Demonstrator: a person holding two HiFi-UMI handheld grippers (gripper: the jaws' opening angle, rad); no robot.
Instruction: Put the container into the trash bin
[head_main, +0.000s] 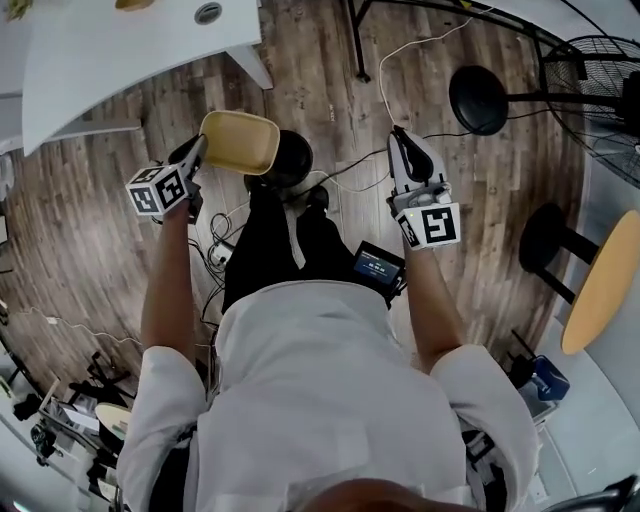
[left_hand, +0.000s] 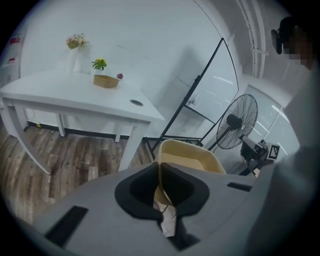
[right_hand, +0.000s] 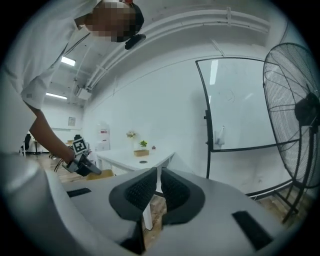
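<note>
Head camera sat high above both claws, facing steeply down past the person's shoulders to the wood floor (head_main: 310, 90). It took in the left claw (head_main: 198, 152) and the right claw (head_main: 402, 140). Left claw camera sat close behind its jaws, tilted slightly down. The desk (left_hand: 75, 95) lay beyond the claw and the fan (left_hand: 235, 122) to its right. Right claw camera looked near level. All three views shared desk and fan. The right claw view also caught the left claw, off to its left.
</note>
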